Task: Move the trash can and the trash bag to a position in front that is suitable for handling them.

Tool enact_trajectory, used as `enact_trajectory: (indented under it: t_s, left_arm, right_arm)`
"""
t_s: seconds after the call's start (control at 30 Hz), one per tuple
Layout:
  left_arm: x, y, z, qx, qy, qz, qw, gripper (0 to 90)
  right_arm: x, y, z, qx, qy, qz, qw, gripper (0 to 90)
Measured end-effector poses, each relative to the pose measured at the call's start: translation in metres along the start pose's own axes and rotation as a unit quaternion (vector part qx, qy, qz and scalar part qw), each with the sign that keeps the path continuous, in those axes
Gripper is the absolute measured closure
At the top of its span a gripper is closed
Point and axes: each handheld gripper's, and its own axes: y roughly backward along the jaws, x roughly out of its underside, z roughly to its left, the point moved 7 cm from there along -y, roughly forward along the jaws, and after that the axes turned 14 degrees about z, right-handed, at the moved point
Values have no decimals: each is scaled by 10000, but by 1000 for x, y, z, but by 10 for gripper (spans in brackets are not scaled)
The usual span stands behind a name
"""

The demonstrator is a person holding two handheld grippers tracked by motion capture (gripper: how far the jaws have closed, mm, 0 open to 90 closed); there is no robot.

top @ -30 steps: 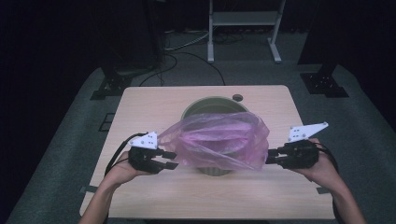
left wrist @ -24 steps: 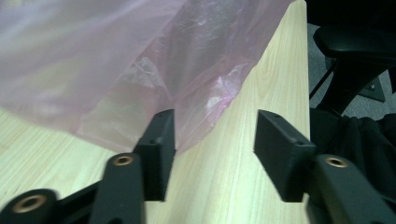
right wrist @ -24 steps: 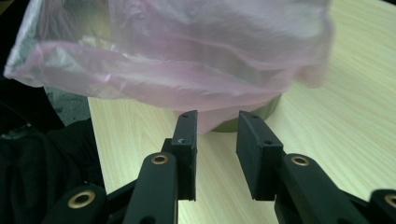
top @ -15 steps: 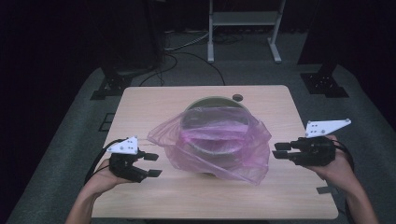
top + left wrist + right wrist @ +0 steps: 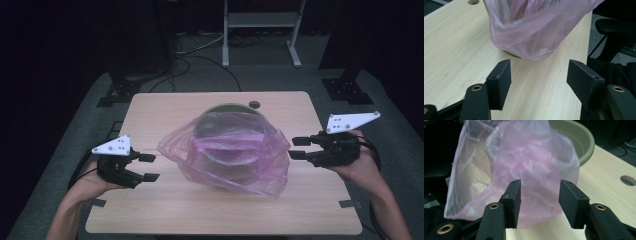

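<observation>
Both tongs are pulling off the pink bag | bag is sagging over green bowl mid-desk | left tongs wide, empty | right tongs wide, empty, nearer; bag lying between your hands.

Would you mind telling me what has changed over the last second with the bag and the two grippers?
Both grippers let go of the pink bag. The left gripper pulled back to the left and toward the person, the right gripper out to the right; both stand open. The bag slumped down over the green bowl. Bowl and table stayed put.
</observation>
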Motion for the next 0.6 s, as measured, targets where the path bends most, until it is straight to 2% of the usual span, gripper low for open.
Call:
enact_trajectory:
  t_s: [0.37,0.6]
  left_arm:
    - [-24,27,4,-150,-153,58,9998,340]
    - [-45,33,12,-191,-219,66,9996,332]
  right_arm:
    - [-18,-2,-3,24,94,55,9999,467]
    - [-28,-5,-9,24,104,73,9999,413]
